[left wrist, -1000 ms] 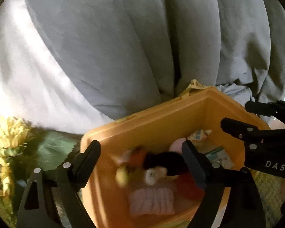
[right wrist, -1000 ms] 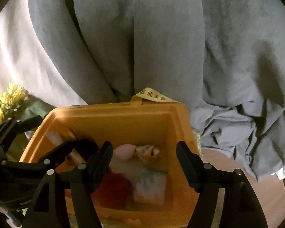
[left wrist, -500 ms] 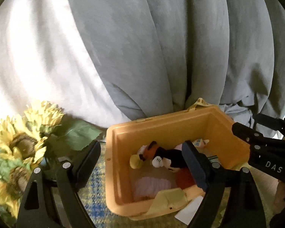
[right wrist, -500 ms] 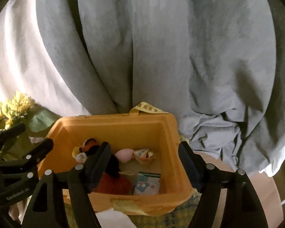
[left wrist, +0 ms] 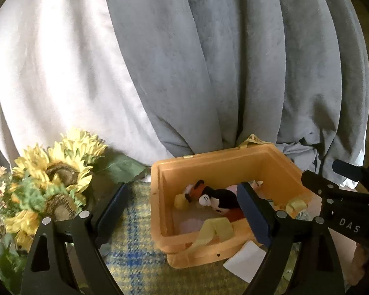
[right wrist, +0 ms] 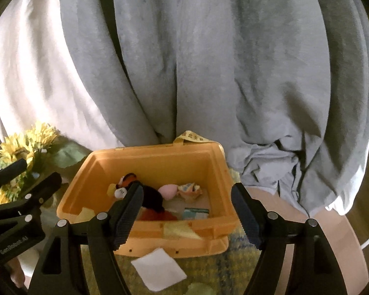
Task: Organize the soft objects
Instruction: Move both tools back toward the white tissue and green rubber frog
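Observation:
An orange bin (left wrist: 223, 164) (right wrist: 155, 162) stands on a yellow-blue plaid cloth (left wrist: 135, 258). Inside lie a black, white and orange plush toy (left wrist: 214, 196) (right wrist: 145, 193), a pink soft ball (right wrist: 168, 191), a small patterned pouch (right wrist: 190, 190), a red soft item (right wrist: 155, 215) and a packet (right wrist: 195, 212). My left gripper (left wrist: 184, 209) is open and empty, held above and in front of the bin's left side. My right gripper (right wrist: 187, 211) is open and empty, in front of the bin.
Artificial sunflowers (left wrist: 51, 179) (right wrist: 24, 145) stand left of the bin. Grey and white curtains (left wrist: 209, 61) hang close behind. A white paper (right wrist: 160, 269) lies on the cloth in front of the bin. A yellow strip (left wrist: 216, 228) drapes over the bin's front rim.
Both grippers have pulled back and up from the bin, so the whole bin, cloth and sunflowers now show. The plush toy stays in the bin.

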Available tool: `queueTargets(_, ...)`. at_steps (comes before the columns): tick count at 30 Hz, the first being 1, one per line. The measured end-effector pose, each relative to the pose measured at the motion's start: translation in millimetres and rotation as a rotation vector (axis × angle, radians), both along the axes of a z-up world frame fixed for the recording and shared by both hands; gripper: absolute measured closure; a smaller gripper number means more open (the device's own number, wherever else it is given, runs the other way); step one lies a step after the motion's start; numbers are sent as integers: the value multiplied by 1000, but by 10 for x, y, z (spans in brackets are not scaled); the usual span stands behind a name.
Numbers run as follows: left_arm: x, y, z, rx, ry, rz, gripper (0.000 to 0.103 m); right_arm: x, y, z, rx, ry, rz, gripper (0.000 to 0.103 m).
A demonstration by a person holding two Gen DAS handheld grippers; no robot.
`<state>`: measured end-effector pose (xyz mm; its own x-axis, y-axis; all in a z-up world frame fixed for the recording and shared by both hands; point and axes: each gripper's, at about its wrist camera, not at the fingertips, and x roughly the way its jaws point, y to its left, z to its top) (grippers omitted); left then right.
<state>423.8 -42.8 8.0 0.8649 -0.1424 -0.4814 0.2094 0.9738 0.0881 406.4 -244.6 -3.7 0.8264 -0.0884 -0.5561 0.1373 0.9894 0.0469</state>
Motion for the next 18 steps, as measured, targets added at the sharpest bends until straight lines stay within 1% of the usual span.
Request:
queueTargets(7,-229,41,5,-10,-1,-4,13,-201,23,-19,-12,4,-23,28)
queueTargets(18,-515,18,-52,6,-1,-41,13,-573,36,-49,-13,-18,-59,28)
